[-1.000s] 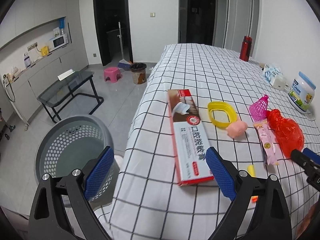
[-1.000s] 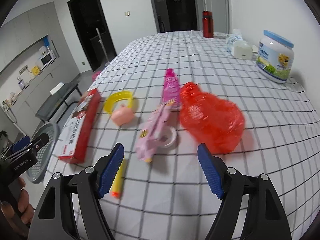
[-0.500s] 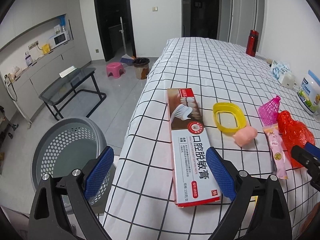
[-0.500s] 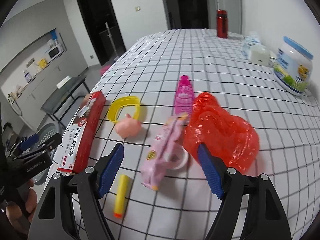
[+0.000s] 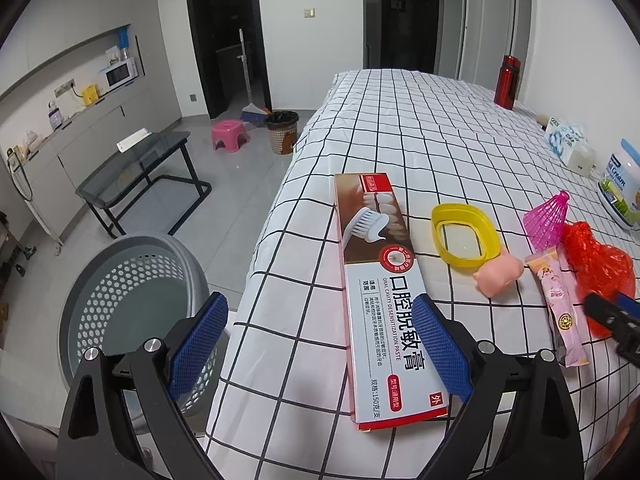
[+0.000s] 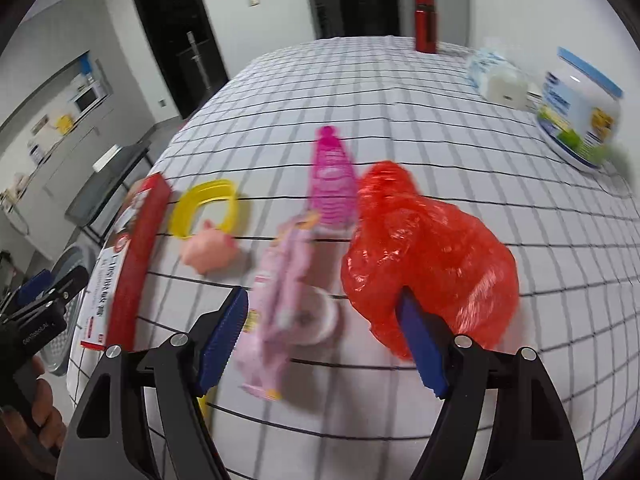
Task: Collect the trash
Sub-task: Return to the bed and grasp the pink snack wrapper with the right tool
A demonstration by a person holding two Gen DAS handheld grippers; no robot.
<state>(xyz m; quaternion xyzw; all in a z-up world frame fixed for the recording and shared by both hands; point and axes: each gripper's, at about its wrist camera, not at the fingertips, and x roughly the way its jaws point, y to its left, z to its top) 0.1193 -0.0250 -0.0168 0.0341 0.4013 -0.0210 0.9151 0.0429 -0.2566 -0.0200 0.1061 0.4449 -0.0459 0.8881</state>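
the pink wrapper, light, soft and slippery, is seen just left of the red bag, framed by the open, empty right gripper, and is best pinched mid-length.

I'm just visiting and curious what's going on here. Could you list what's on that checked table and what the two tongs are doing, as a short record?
Surface: table with checked cloth
Trash near edge: toothpaste box, yellow ring, pink pig toy, pink wrapper, pink shuttlecock, red plastic bag
Bin: grey basket on the floor beside the table
Left tongs: open, over the toothpaste box, holding nothing
Right tongs: open, around the pink wrapper, not gripping
Far side: red bottle, tub
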